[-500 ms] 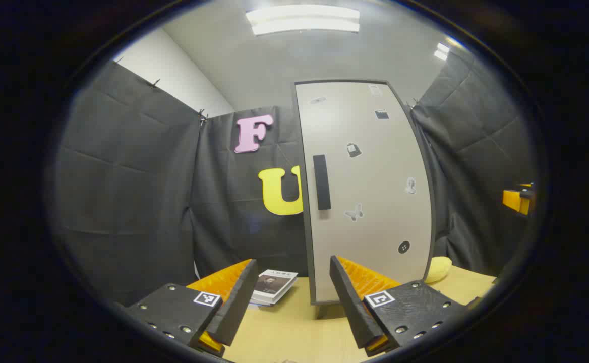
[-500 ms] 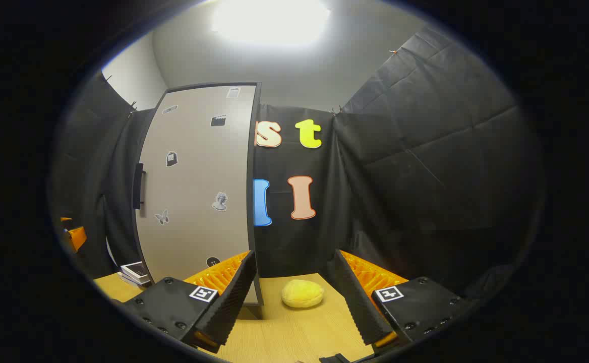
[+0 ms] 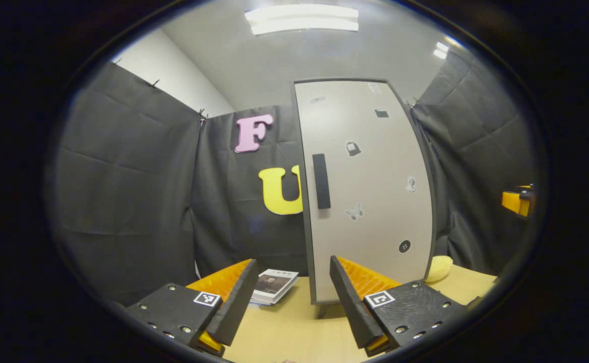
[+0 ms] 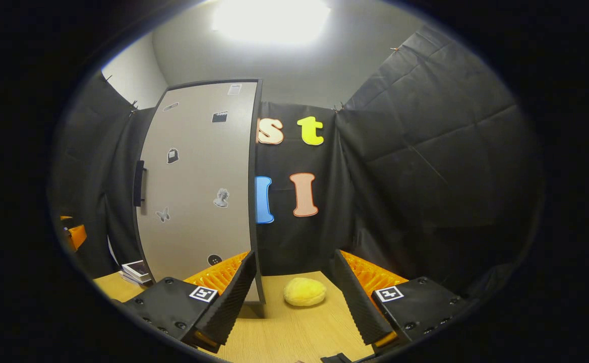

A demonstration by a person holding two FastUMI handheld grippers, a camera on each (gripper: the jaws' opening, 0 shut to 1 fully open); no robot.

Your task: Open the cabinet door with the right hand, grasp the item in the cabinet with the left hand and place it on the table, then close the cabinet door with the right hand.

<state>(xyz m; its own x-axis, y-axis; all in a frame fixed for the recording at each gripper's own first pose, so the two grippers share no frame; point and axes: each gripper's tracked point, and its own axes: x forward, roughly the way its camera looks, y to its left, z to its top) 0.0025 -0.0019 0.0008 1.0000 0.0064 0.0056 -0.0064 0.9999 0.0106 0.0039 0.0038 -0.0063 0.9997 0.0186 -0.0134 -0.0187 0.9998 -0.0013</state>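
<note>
A tall grey cabinet (image 3: 370,186) stands on the wooden table (image 3: 294,333) with its door closed; a dark vertical handle (image 3: 321,181) sits near the door's left edge. The same cabinet (image 4: 198,186) shows at the left of the right gripper view, its handle (image 4: 138,183) seen edge-on. My left gripper (image 3: 289,302) is open, low over the table, a short way in front of the door. My right gripper (image 4: 289,302) is open too, pointed past the cabinet's right side. What is inside the cabinet is hidden.
A small stack of books (image 3: 274,286) lies on the table left of the cabinet. A yellow soft lump (image 4: 304,292) rests on the table right of the cabinet. The other gripper's orange part (image 3: 519,200) shows at the far right edge.
Both views have shifted very slightly; the right gripper has edged a little nearer the cabinet. Nothing was grasped or opened.
</note>
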